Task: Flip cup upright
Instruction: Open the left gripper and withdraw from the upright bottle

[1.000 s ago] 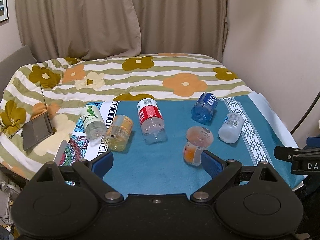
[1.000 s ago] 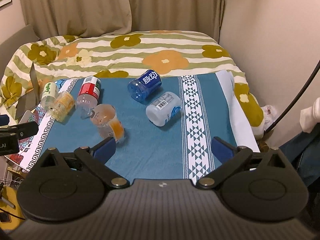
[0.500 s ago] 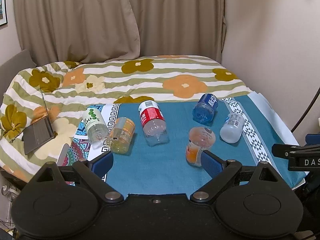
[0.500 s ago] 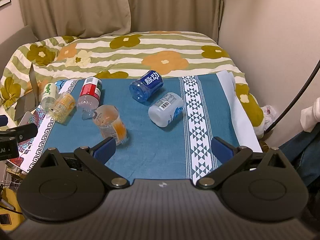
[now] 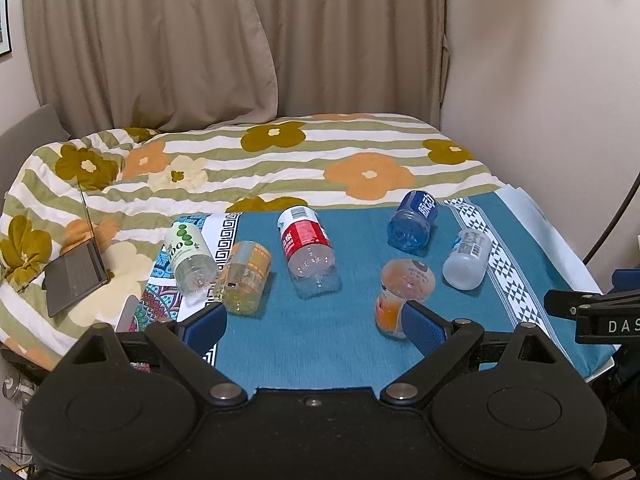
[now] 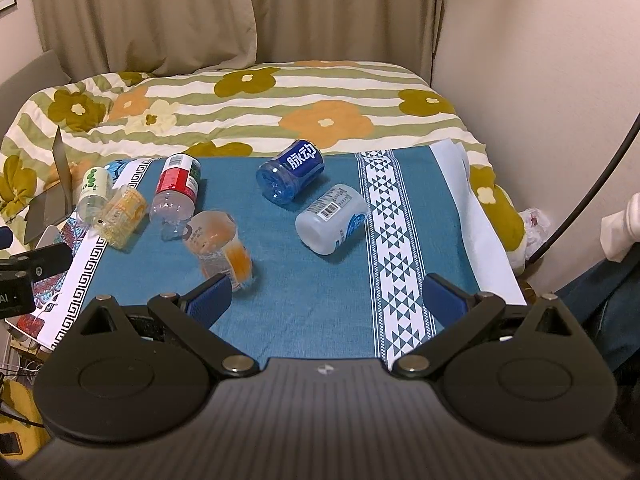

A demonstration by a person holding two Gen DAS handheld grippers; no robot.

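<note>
- While six cups lie tipped on the bed [image 5: 360, 168], left claw [image 5: 316, 324] gapes, empty.
- Right claw [image 6: 326, 300] gapes, empty, near orange cup [image 6: 218, 244].

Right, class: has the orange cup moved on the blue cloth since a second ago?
No. The orange cup still lies on its side just right of the red-label bottle, as before.

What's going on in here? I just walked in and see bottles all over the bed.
A person holds a gripper in each hand over a teal cloth where six cut-bottle cups lie tipped on their sides. The left gripper and right gripper are both open and hold nothing. The orange cup lies nearest both, just beyond the fingertips. No cup stands upright yet.
</note>
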